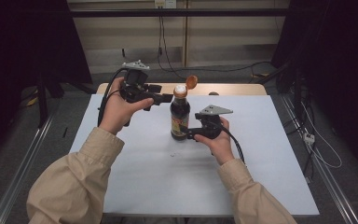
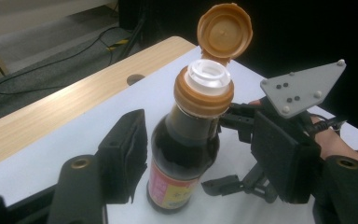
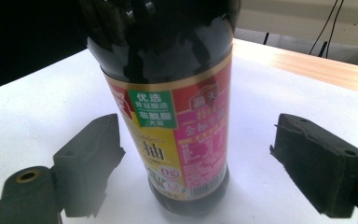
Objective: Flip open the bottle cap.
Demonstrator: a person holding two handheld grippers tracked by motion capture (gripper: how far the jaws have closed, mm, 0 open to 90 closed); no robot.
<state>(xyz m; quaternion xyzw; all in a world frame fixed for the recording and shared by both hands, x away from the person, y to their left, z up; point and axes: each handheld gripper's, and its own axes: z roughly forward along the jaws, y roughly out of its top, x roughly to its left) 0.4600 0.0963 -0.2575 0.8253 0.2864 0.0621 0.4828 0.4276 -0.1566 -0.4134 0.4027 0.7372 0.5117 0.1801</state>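
Left tongs (image 1: 161, 99) raised, jaws apart; right tongs (image 1: 189, 132) low, jaws apart.

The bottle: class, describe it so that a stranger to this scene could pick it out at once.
On the white table, between the two claws, stands the bottle. It is dark, with a red and yellow label, and its orange flip cap is open.

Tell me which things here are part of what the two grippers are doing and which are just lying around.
In the job:
- soy sauce bottle, upright on the table
- its flip cap, hinged open
- right gripper, jaws open either side of the bottle's base
- left gripper, near the bottle's neck

Just lying about:
- white table cover
- cables on the floor
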